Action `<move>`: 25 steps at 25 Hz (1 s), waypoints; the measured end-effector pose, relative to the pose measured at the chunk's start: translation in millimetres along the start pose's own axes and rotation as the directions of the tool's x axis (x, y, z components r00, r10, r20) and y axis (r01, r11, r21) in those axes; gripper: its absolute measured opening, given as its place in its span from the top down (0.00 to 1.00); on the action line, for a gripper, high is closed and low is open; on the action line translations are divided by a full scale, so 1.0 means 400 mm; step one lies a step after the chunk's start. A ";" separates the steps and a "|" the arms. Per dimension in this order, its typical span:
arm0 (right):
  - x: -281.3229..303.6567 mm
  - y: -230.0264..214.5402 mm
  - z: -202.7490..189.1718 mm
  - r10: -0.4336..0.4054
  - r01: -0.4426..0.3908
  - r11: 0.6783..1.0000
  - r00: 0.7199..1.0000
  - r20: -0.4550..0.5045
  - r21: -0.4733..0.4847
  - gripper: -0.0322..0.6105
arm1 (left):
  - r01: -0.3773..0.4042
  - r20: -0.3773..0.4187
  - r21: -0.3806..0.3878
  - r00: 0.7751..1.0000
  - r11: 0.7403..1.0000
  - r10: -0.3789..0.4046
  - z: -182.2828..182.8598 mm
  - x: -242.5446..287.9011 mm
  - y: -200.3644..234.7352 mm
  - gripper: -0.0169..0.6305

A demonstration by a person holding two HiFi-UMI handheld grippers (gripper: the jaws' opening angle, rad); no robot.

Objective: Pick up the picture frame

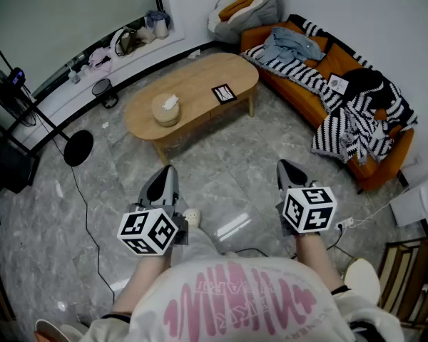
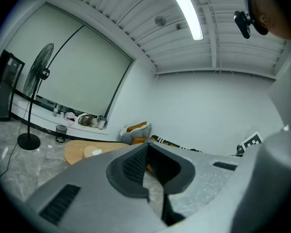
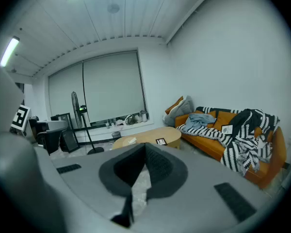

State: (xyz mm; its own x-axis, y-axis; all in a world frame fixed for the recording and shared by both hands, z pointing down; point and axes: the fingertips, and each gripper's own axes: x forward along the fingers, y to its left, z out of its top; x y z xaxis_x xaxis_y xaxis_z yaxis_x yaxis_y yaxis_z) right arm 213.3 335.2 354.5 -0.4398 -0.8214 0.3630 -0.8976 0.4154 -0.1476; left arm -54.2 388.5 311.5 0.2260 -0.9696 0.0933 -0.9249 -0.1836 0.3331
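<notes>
Picture frame [image 1: 223,93] flat, skewed | left hand-held gripper [image 1: 167,169] closed | right hand-held gripper [image 1: 284,165] closed

- The left gripper [image 1: 168,171] and the right gripper [image 1: 286,165] hung side by side over the grey floor [image 1: 235,155], well apart, each with its fingers drawn to a point.
- An oval wooden table [image 1: 200,73] stood well beyond both sets of fingertips.
- The picture frame [image 1: 223,93] lay flat on that table, ahead of the fingers and between the two grippers' lines.
- A round tissue holder [image 1: 165,110] sat on the table straight ahead of the left fingertips.
- An orange sofa [image 1: 304,97] stood beyond and to the right of the right fingertips, with a striped blanket [image 1: 349,123] draped over it.
- A black fan base [image 1: 78,148] rested on the floor out to the left of the left fingertips.
</notes>
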 end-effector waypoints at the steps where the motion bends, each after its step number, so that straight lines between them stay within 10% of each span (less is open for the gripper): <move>1: -0.002 -0.002 0.000 -0.001 0.001 1.000 1.000 -0.001 -0.002 0.94 | 0.000 0.001 0.000 1.000 1.000 0.000 0.001 0.000 -0.001 0.97; 25: 0.082 -0.056 0.009 -0.015 0.016 0.998 1.000 -0.014 0.068 0.94 | -0.016 -0.024 -0.061 1.000 0.998 0.014 0.002 0.091 0.049 0.97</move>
State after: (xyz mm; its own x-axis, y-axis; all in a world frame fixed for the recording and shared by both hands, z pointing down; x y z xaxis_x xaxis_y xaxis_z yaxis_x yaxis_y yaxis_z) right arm 218.8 297.5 366.2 -0.4261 -0.8221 0.3776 -0.9043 0.3749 -0.2043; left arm -64.5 349.3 320.8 0.2201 -0.9680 0.1208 -0.9079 -0.1580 0.3882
